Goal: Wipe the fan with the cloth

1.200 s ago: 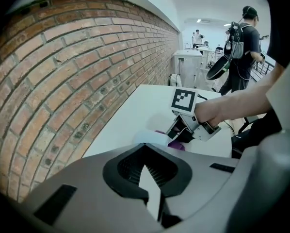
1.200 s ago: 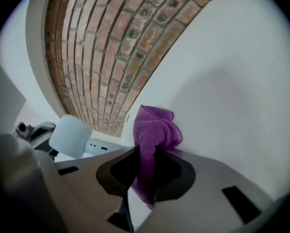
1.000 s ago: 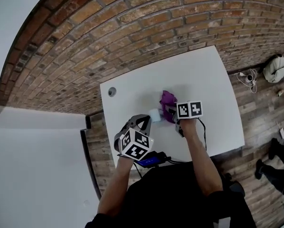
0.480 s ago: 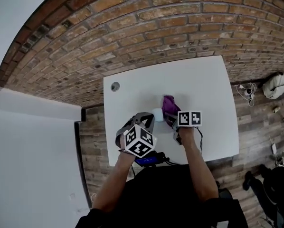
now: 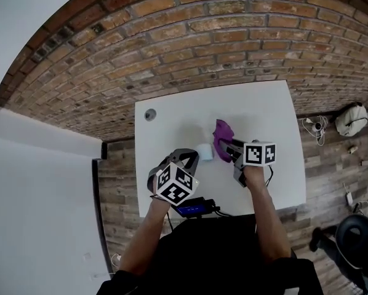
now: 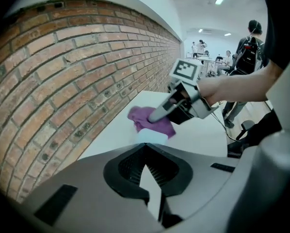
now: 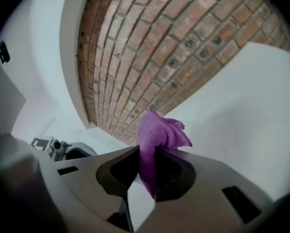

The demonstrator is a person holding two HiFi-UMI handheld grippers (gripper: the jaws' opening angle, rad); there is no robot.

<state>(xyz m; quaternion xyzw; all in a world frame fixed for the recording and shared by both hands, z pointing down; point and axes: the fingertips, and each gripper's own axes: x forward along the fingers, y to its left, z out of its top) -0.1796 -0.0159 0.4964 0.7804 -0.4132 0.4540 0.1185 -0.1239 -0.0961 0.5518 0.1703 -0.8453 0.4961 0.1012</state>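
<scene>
The white table (image 5: 264,112) carries, from left to right, a round cable grommet (image 5: 150,114) near its far left corner, the left gripper (image 5: 189,158), the fan (image 5: 205,152), the cloth (image 5: 221,134) and the right gripper (image 5: 232,149). The left gripper has kept its station over the last second. It points down at the table on the near left of the fan, and its jaws are closed together with nothing between them. Its own view shows the fan, a small pale-blue body, sitting on the table just beyond the jaw tips, near them but not clamped. The fan has not shifted. The change is on the right side: the right gripper, jaws clamped on a fold of the purple cloth, has lifted and drawn slightly to the right. Its own view now looks across the table toward the brick wall (image 7: 150,57), with the bunched cloth standing above the jaws. In the left gripper view the cloth hangs at the right gripper's tip just behind the fan; whether it touches the fan cannot be determined. Judgement: the cloth is secured and raised, the fan is unrestrained, and wiping contact is not confirmed. The next stroke should bring the cloth down onto the fan's far side. The light fan may slide unless the left gripper braces it.
</scene>
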